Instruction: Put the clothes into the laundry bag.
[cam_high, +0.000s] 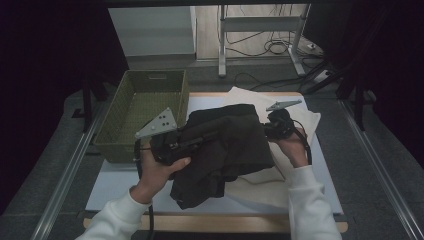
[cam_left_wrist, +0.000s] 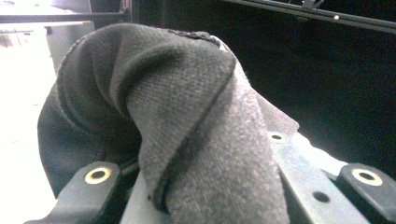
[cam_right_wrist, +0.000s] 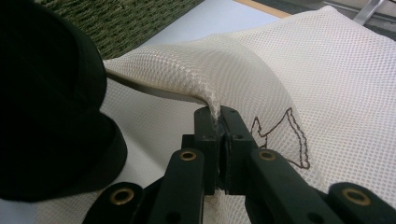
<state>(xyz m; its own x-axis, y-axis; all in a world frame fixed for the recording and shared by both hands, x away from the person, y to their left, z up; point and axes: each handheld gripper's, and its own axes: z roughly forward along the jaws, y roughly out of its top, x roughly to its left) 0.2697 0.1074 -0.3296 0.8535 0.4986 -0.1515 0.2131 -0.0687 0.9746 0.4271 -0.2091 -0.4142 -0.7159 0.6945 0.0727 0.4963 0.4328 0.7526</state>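
1. The left claw pinches a bunched fold of the dark garment; the left gripper view shows the grey-black cloth heaped over and between its jaws.
2. The right claw is pressed together on the rim of the cream mesh laundry bag, lifting that edge into an arch that makes a mouth.
3. The garment hangs over the mesh bag on the tabletop, its lower part draped toward the person, just beside the bag's raised edge.
4. The step in hand looks like loading the garment into the bag: one claw holds the mouth, the other brings the cloth.
5. Next, the left claw should push the bundle under the raised rim while the right claw keeps the mouth high.
6. The woven green basket stands at the left, apart from the work.
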